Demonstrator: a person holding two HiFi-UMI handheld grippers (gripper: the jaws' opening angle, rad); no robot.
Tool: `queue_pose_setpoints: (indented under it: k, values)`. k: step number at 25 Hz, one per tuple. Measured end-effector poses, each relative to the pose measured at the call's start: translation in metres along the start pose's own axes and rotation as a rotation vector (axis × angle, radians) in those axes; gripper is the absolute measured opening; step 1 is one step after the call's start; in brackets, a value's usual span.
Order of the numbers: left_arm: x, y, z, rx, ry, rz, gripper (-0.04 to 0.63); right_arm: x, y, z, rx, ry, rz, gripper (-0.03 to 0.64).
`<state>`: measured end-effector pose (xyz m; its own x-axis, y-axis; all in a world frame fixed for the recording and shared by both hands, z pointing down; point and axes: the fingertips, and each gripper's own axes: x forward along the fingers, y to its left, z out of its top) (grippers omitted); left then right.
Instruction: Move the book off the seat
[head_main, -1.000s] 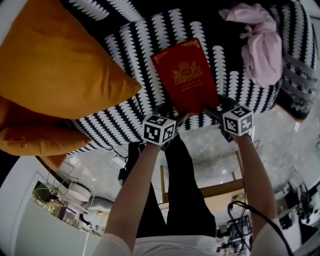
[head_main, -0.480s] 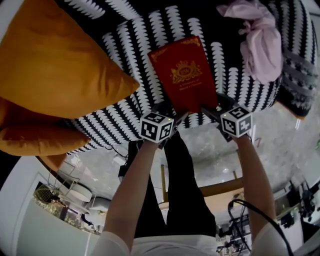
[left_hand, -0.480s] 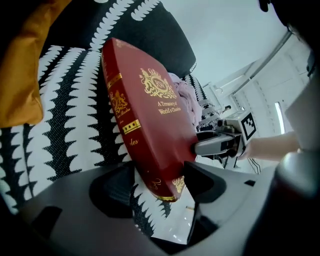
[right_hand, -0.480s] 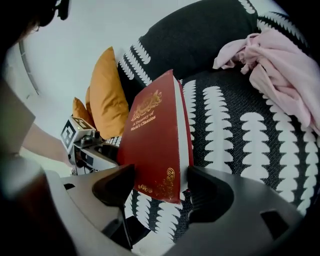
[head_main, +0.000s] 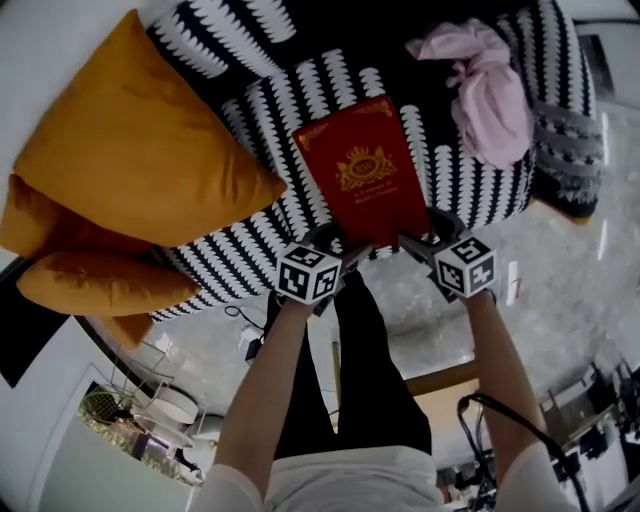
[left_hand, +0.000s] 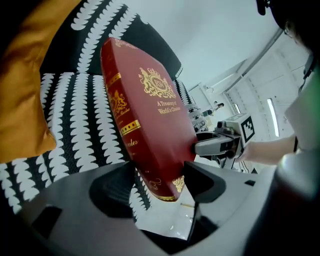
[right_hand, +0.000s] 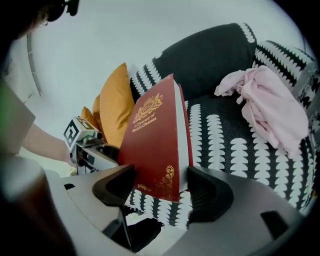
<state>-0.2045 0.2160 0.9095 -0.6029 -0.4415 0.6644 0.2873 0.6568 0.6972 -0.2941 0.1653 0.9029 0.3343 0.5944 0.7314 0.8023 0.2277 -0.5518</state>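
So the red hardcover book (head_main: 365, 180) is pinched from both sides here. The left gripper (left_hand: 157, 182) has its jaws clamped on the near corner on the spine side. The right gripper (right_hand: 160, 187) is clenched on the other near corner, with the page edges facing its right jaw. Gold crest on the cover, and the title reads "A Treasury of World's Classics". The book is tipped up on a slant, cover towards the person, over the front part of the black-and-white patterned seat (head_main: 250, 110). Its near edge hangs just past the seat's front edge, above the pale glossy floor (head_main: 560, 280). Whether the far edge touches the upholstery can't be told from any view. From the head view the two grippers sit side by side just below the book, with the marker cubes facing up and the person's bare forearms running back from them. A big orange cushion (head_main: 140, 170) leans on the seat to the left of the book, close but not touching, with a second orange cushion (head_main: 100, 280) below it. A crumpled pink cloth (head_main: 490, 95) lies on the right part of the seat, clear of the book.
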Motion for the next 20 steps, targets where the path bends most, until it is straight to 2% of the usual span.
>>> queue_pose_setpoints:
  k: [11,20]
  values:
    - [-0.075,-0.085,0.048,0.109,0.034,0.006,0.307,-0.094,0.058,0.049,0.024,-0.089,-0.034,0.348]
    - [-0.137,-0.138,0.070,0.173,0.058,-0.005,0.307,-0.152,0.113,0.079,0.030,-0.154,-0.082,0.348]
